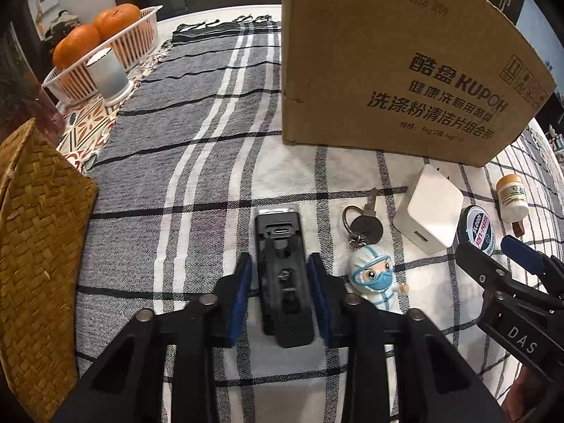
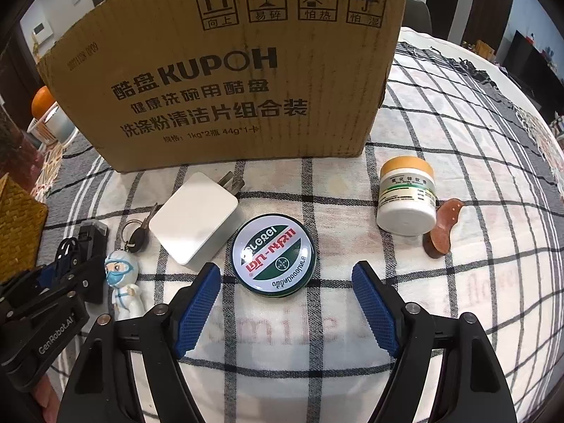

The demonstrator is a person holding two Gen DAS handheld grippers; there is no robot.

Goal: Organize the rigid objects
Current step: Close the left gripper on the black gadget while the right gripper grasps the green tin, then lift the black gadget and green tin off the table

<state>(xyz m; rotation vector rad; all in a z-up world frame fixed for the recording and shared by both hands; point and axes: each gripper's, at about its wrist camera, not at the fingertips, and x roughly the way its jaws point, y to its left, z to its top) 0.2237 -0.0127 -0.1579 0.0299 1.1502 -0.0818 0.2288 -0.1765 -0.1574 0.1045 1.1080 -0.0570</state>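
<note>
Straddling the black device [image 1: 283,275] on the checked tablecloth [image 1: 197,162], my left gripper [image 1: 282,268] has its pads against both sides, while my right gripper [image 2: 285,282] stands wide open just short of the green tin [image 2: 273,255] before the cardboard box [image 2: 225,70].

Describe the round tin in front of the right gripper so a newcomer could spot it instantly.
Start at the big brown cardboard box on the checked tablecloth. In front of it lies a row of small items; the flat round green-and-white tin sits between the white square plug charger and the orange-lidded white jar. It alone is disc-shaped, with a red band of lettering.
</note>
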